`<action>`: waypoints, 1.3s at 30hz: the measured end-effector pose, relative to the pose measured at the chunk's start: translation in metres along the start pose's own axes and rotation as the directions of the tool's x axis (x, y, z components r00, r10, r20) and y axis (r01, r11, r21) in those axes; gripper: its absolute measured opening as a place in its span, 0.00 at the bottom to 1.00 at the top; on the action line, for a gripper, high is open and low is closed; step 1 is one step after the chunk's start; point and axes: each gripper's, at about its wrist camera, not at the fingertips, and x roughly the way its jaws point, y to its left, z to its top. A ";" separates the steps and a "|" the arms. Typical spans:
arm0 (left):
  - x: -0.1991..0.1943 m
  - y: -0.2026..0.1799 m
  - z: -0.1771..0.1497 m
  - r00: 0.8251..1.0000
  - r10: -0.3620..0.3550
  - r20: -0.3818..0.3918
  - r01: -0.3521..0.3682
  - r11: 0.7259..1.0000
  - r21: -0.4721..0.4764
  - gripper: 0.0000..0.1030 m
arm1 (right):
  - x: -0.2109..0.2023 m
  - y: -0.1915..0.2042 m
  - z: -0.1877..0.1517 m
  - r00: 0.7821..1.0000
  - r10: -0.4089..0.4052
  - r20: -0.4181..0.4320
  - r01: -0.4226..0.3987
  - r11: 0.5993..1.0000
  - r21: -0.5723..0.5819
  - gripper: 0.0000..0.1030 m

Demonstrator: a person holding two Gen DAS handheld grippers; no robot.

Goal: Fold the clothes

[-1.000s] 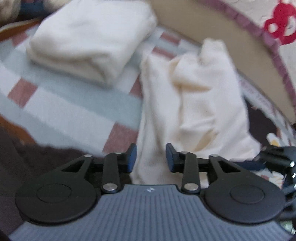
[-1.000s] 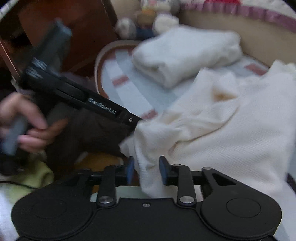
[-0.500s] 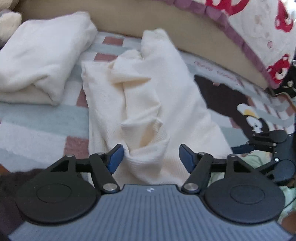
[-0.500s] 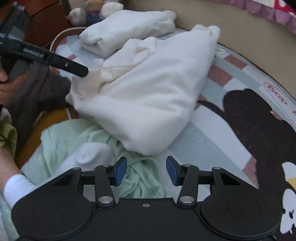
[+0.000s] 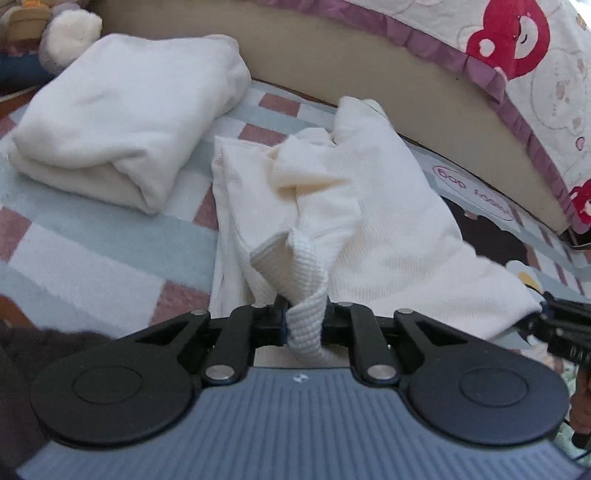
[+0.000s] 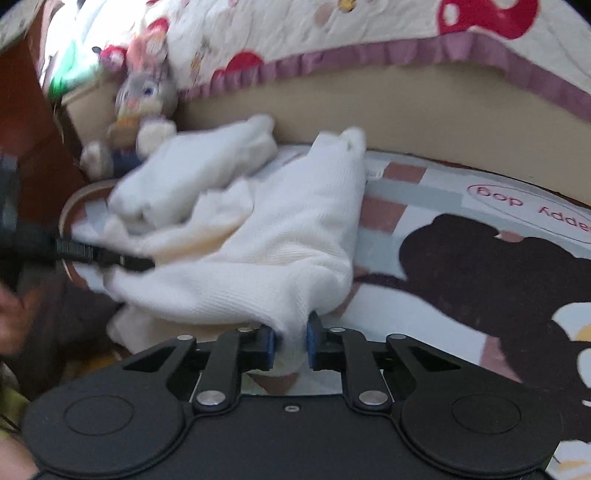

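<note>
The cream garment (image 5: 373, 206) lies crumpled on the rug (image 5: 74, 251) by the bed. The left gripper (image 5: 303, 326) jaws are closing on its ribbed cuff; the right gripper (image 6: 289, 341) jaws are closing on another edge. Only the right view shows a plush rabbit (image 6: 142, 99); the left shows the folded pile (image 5: 125, 110) sharply.

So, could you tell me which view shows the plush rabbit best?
The right wrist view: the plush rabbit shows its face and ears against the bed. The left wrist view catches only a blurred paw of it at the corner.

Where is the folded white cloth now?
In the left wrist view the folded white cloth lies upper left on the checked rug, beside the crumpled cream garment, near the plush toy.
</note>
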 end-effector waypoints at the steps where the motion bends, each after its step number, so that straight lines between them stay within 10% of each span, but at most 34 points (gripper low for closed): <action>1: 0.003 0.001 -0.004 1.000 0.003 -0.014 -0.003 1.000 -0.011 0.13 | -0.001 -0.003 0.000 1.000 0.001 -0.010 -0.001 0.999 0.033 0.15; 6: 0.017 -0.004 -0.019 0.997 0.058 -0.052 -0.053 0.995 0.089 0.13 | 0.023 -0.017 -0.024 0.992 -0.044 -0.117 0.057 0.992 0.114 0.15; 21: 0.008 0.023 -0.029 0.970 0.199 -0.137 -0.199 0.980 0.008 0.12 | 0.023 -0.027 -0.025 0.985 -0.024 -0.172 0.042 0.994 0.102 0.14; 27: -0.018 0.044 -0.019 0.984 0.143 -0.110 -0.153 0.984 -0.090 0.12 | 0.005 -0.032 -0.015 0.967 0.036 -0.250 -0.033 0.999 0.014 0.16; 30: -0.019 0.038 0.002 0.996 0.073 -0.057 -0.077 0.994 -0.075 0.22 | -0.013 -0.043 0.002 0.982 0.056 -0.182 -0.059 0.998 -0.014 0.27; 33: 0.000 0.023 0.032 1.000 0.022 -0.015 -0.022 1.000 -0.008 0.54 | -0.006 -0.053 0.028 0.990 0.098 -0.105 -0.099 0.995 -0.001 0.39; 39: 0.069 0.005 0.082 0.999 0.015 -0.039 -0.013 0.998 0.059 0.55 | 0.069 -0.064 0.082 0.978 0.197 -0.070 -0.195 0.980 0.028 0.51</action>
